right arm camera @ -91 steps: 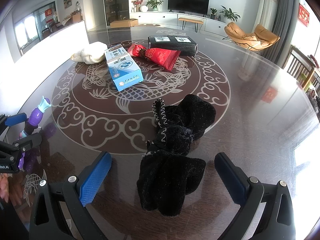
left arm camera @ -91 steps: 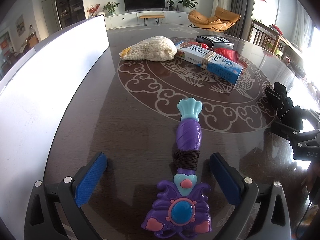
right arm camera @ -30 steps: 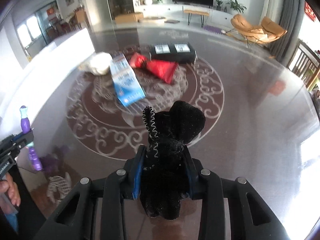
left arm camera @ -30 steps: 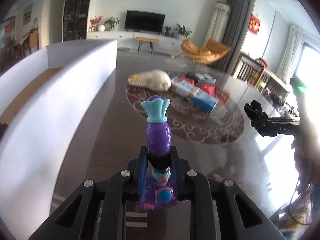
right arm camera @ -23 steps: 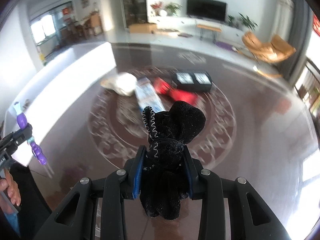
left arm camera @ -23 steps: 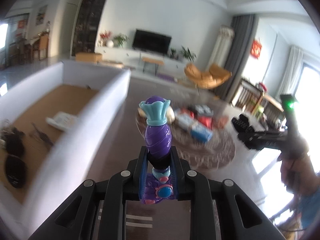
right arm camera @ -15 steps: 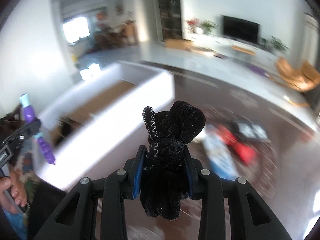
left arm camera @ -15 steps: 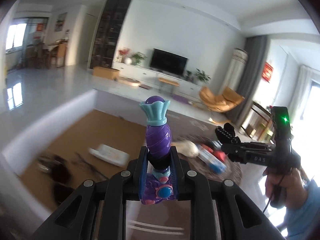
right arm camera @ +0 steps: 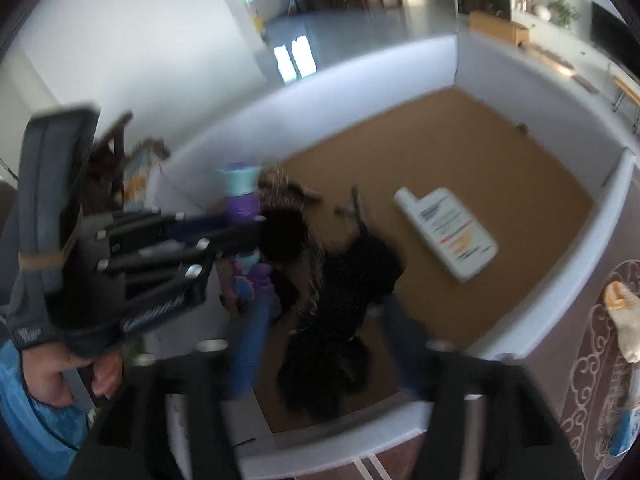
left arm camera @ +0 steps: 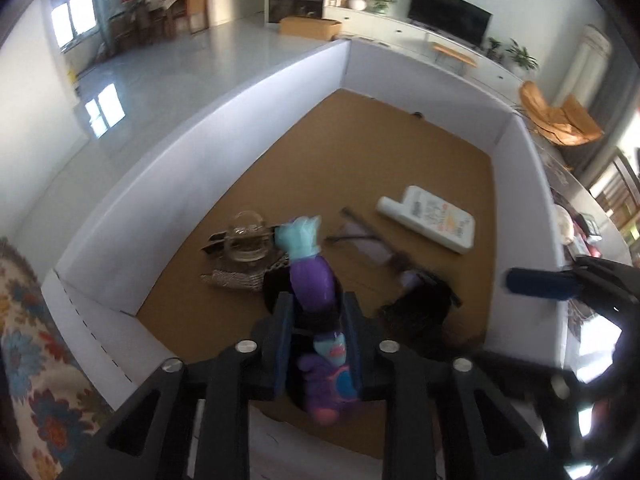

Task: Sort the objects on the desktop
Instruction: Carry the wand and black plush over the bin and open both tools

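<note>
Left wrist view: I am holding my left tongs (left arm camera: pixel 316 344) over the white-walled box (left arm camera: pixel 224 120), pointing steeply down at its brown floor.
Left tongs: the jaws are opening; the purple toy wand (left arm camera: pixel 314 280) is sitting between them, its teal fan tip pointing away from me. Whether the pads are pressing on it at this moment, I cannot tell.
Right tongs: my right tongs (right arm camera: pixel 328 344) are hanging over the near corner of the same box; the jaws are opening and standing wide, released, clear of the black plush toy (right arm camera: pixel 340 320), which is blurred between them.
Box contents: a white bottle (left arm camera: pixel 430 224) is lying flat on the floor towards the far right; a clear glass jar (left arm camera: pixel 246 242) is resting on patterned items at the left; thin dark items are lying between them.
Tabletop: the patterned tabletop (right arm camera: pixel 600 380) is showing to the right of the box in the right wrist view, with a cream cloth bundle (right arm camera: pixel 626 320) lying on it.
Hand: my left hand (right arm camera: pixel 76 376) is gripping the handle of the left tongs.
</note>
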Demonstrator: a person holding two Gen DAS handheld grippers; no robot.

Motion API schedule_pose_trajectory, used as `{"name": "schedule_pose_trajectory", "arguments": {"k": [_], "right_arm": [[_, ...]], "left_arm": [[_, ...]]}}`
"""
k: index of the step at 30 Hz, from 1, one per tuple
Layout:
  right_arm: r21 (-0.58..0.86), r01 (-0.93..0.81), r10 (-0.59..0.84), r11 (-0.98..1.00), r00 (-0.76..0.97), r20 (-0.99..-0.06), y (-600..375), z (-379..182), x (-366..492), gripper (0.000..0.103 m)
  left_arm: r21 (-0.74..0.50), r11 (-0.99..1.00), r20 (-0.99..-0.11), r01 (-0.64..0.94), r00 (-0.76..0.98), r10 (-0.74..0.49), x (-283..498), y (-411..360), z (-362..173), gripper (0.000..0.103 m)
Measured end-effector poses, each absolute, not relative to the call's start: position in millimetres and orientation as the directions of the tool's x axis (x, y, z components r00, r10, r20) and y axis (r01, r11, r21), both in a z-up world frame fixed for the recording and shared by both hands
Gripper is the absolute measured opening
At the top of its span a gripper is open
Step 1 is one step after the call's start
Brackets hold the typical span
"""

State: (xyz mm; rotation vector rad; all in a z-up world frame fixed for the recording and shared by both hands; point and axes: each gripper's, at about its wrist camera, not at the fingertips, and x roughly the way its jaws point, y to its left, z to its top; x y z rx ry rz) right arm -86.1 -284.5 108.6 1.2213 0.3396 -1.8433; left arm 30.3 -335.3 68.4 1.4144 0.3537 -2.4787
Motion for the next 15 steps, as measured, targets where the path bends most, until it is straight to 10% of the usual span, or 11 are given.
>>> {"name": "schedule_pose_trajectory", "arguments": {"k": [3,8,15], "right_arm": [[0.213,0.784,-0.558,-0.583,-0.196,-0.806,-267.6,124.6,-81.7,0.085],[0.114,0.733,-0.598,-0.670,-0.443,-0.668,-181.8,160.2,-77.2,0.098],[-0.030,0.463,-0.350,-0.886,-0.709,-0.612,-24.7,131.7,-73.1,0.103]], "left_arm": [[-0.058,-0.919,-0.822,0.390,-0.541,-0.178,40.8,-327.8,80.9,0.075],[-0.062,-0.915,-0.678,0.398,-0.690,-0.255,57.8,-273.7,125.9,0.075],[-0.176,-0.983,-0.472,0.045,-0.880,0.044,77.3,-123.0,172.6,0.103]]}}
